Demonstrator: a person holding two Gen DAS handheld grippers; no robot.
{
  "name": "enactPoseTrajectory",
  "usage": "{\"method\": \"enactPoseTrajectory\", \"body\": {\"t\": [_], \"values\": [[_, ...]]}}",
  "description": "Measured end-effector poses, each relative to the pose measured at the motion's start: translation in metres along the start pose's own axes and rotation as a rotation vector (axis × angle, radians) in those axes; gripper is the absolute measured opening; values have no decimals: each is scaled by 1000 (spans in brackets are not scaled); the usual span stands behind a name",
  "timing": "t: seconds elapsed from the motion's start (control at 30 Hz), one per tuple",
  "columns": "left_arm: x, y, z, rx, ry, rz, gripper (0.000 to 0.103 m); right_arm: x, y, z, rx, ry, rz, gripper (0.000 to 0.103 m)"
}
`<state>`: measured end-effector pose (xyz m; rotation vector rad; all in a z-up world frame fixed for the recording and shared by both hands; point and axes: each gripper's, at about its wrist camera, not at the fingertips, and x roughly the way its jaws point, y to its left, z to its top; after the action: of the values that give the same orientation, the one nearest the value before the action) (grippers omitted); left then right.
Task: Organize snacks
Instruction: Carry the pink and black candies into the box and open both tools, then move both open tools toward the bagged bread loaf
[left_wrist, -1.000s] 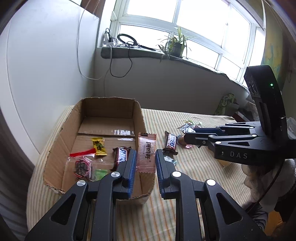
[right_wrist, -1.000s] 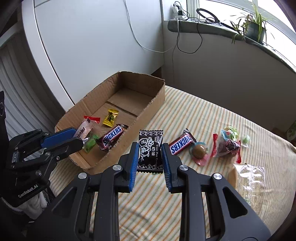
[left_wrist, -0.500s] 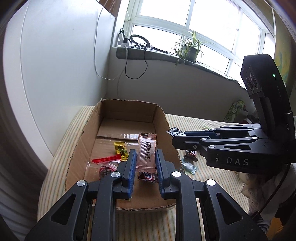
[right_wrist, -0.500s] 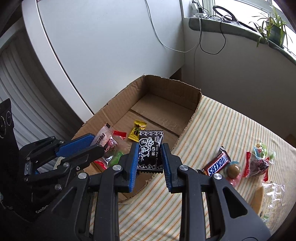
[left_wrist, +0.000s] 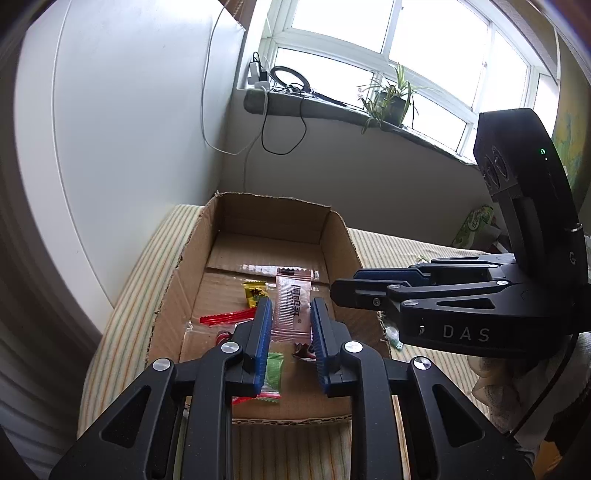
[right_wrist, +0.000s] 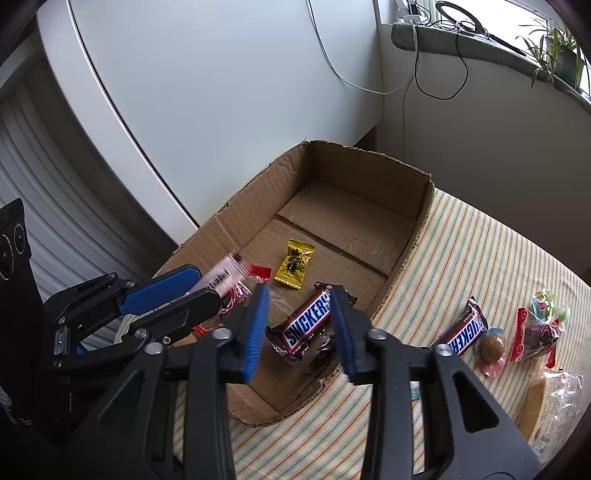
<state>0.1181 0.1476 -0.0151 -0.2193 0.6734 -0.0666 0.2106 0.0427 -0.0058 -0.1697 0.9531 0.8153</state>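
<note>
Release has come on the right side: the black packet (right_wrist: 320, 349), pinched between the right gripper's (right_wrist: 299, 290) fingers half a second ago, now seems to be the dark crumpled wrapper below and just behind the fingertips, inside the cardboard box (right_wrist: 369, 173) and partly tucked against the Snickers bar (right_wrist: 308, 325) there. Those fingers now stand spread wide with nothing between them. To their left, the left gripper (left_wrist: 291, 301) has come over the box too, and its blue fingers look closed on the edges of the pink packet (left_wrist: 291, 314), which sticks out past the tips above the box floor; it is smeared by motion in the right wrist view, so the grip may be loosening. One snack is therefore delivered and a second likely about to be. Off to the right of the right fingers, a second Snickers (right_wrist: 463, 332), a round candy (right_wrist: 491, 349) and other wrapped sweets are on the striped cloth (right_wrist: 480, 258), not yet collected.
</note>
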Motion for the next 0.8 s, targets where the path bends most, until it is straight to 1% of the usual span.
{"method": "enactPoseTrajectory", "body": {"t": [0.03,0.07,0.1,0.13,0.17,0.33,0.43,0.57,0.63,0.7,0.8], "values": [[0,1,0,-6,0,2,26,-2,-1,0,5,-11,-18,59],[-2,4,0,-17,-6,3,31,-3,-2,0,11,-17,-18,61],[-3,7,1,-31,-8,-2,38,-4,-5,1,21,-20,-8,64],[-4,10,1,-46,-10,-6,43,-6,-7,1,34,-21,2,64],[-6,13,1,-59,-13,-8,49,-7,-10,1,46,-24,3,64],[-12,20,3,-95,-23,-22,50,-15,-19,1,81,-48,-15,64],[-15,22,4,-108,-20,-43,50,-20,-22,-2,86,-59,-34,64],[-22,23,8,-130,-25,-70,50,-32,-31,-6,105,-76,-39,64],[-27,22,10,-143,-28,-97,50,-40,-35,-9,109,-91,-56,64],[-33,20,12,-156,-30,-139,58,-49,-40,-13,110,-106,-71,64],[-42,14,15,-165,-38,-186,61,-64,-52,-23,124,-123,-89,64]]}}
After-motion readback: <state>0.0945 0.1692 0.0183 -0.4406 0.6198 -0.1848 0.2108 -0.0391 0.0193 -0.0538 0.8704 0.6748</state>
